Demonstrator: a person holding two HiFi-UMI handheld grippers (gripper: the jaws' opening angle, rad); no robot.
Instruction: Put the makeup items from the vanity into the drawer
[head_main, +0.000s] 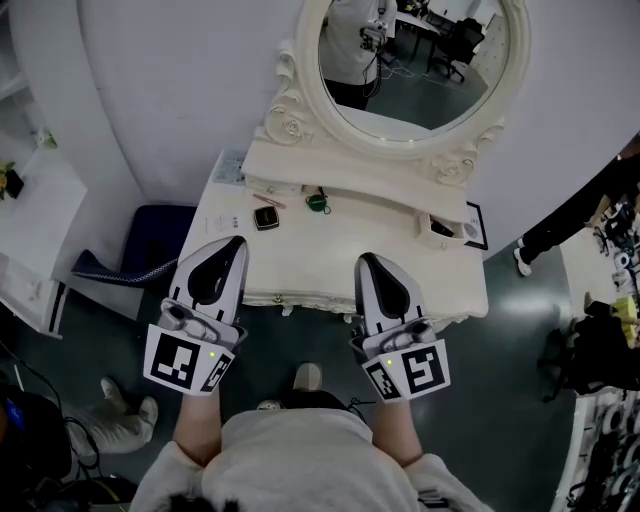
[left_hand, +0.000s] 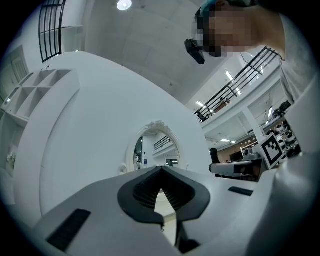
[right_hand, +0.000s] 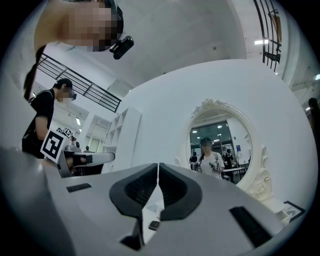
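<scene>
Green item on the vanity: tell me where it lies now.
In the head view the green item lies on the vanity top, slightly left of centre below the oval mirror, the dark square compact just to its left.

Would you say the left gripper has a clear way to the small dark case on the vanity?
Probably yes: the left gripper hovers just short of the dark case with only bare vanity top between, though its jaws are shut.

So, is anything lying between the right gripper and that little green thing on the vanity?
No. The head view shows only bare white vanity top between the right gripper and the green thing.
</scene>
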